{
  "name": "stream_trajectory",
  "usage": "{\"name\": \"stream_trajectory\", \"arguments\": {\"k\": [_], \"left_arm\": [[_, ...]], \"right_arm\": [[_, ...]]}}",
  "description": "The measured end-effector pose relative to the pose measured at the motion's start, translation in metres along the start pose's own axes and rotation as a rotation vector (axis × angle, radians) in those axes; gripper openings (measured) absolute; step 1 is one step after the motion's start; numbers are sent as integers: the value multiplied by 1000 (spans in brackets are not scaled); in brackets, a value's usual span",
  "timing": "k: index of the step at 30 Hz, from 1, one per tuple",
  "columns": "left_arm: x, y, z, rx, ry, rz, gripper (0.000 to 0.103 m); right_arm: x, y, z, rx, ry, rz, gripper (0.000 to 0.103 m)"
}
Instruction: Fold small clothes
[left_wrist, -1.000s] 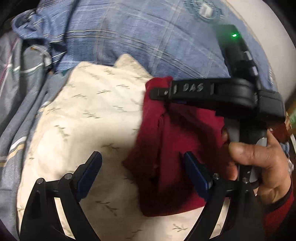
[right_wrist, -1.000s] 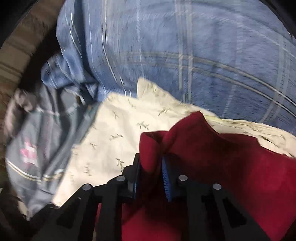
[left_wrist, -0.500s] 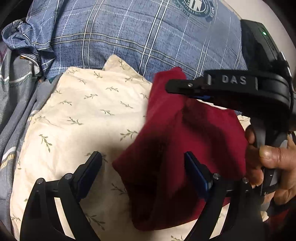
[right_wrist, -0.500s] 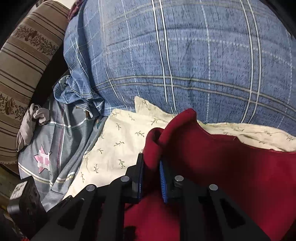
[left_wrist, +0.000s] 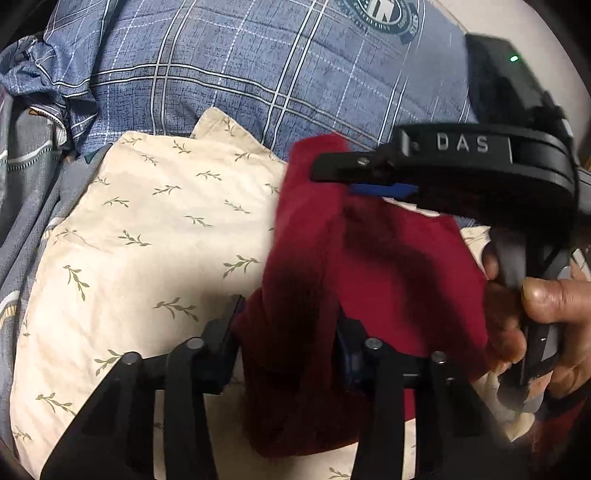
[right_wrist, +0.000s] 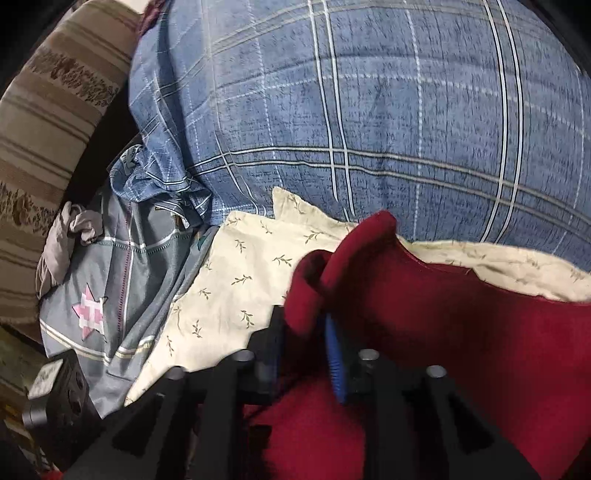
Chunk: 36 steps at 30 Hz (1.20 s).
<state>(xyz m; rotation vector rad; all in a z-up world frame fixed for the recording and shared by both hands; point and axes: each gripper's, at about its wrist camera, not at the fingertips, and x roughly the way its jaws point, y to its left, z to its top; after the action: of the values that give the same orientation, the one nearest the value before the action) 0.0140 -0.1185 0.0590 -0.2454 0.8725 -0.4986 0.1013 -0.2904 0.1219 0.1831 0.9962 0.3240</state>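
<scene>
Our left gripper (left_wrist: 290, 332) is clenched on a bunched fold of the red cloth (left_wrist: 399, 266). Our right gripper (right_wrist: 303, 332) pinches its top corner. The red cloth hangs between them, over the right side of the cream pillow (left_wrist: 147, 229), with its far edge near the blue plaid blanket (right_wrist: 369, 110). We think the red cloth is soft, light and floppy, so we should hold it by corners and edges.

A dark red garment (left_wrist: 388, 266) lies bunched and partly lifted on a leaf-print cream cloth (left_wrist: 155, 229).
</scene>
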Motion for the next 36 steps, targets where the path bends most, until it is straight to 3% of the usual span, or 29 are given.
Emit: {"name": "stream_trajectory", "arguments": {"k": [1, 2, 9, 10, 12, 13, 14, 16, 21, 24, 26, 29, 32, 36], "left_arm": [[-2, 0, 1, -7, -7, -11, 37], [-4, 0, 2, -10, -17, -24, 37], [-5, -9, 1, 41, -33, 5, 37], [-4, -11, 1, 45, -32, 6, 37], [-2, -12, 1, 49, -30, 13, 37], [0, -12, 2, 52, -27, 20, 37], [1, -13, 2, 53, -23, 24, 37], [1, -14, 2, 52, -22, 28, 39], [4, -17, 0, 64, -14, 54, 57], [-3, -16, -5, 45, -4, 58, 57], [-13, -18, -8, 25, -14, 26, 57], [-30, -37, -7, 8, -34, -53, 41], [-34, -81, -3, 106, -34, -61, 37], [-25, -141, 4, 173, -1, -125, 34]], "right_arm": [[2, 0, 1, 19, 13, 6, 79], [4, 1, 2, 28, 21, 15, 82], [40, 24, 15, -10, 125, 3, 83], [49, 28, 11, -35, 147, -34, 81], [55, 35, 5, -113, 130, -98, 64], [53, 37, 3, -149, 112, -126, 44], [50, 34, 1, -155, 97, -121, 34], [44, 21, -3, -116, 79, -71, 28], [25, 11, -5, -101, 35, -33, 21], [8, 8, -4, -89, 4, -1, 17], [-9, 2, -5, -78, -23, 15, 17], [-41, -16, -13, -50, -63, 39, 16], [-74, -38, -15, -22, -87, 57, 16], [-122, -75, -23, 4, -139, -3, 15]]}}
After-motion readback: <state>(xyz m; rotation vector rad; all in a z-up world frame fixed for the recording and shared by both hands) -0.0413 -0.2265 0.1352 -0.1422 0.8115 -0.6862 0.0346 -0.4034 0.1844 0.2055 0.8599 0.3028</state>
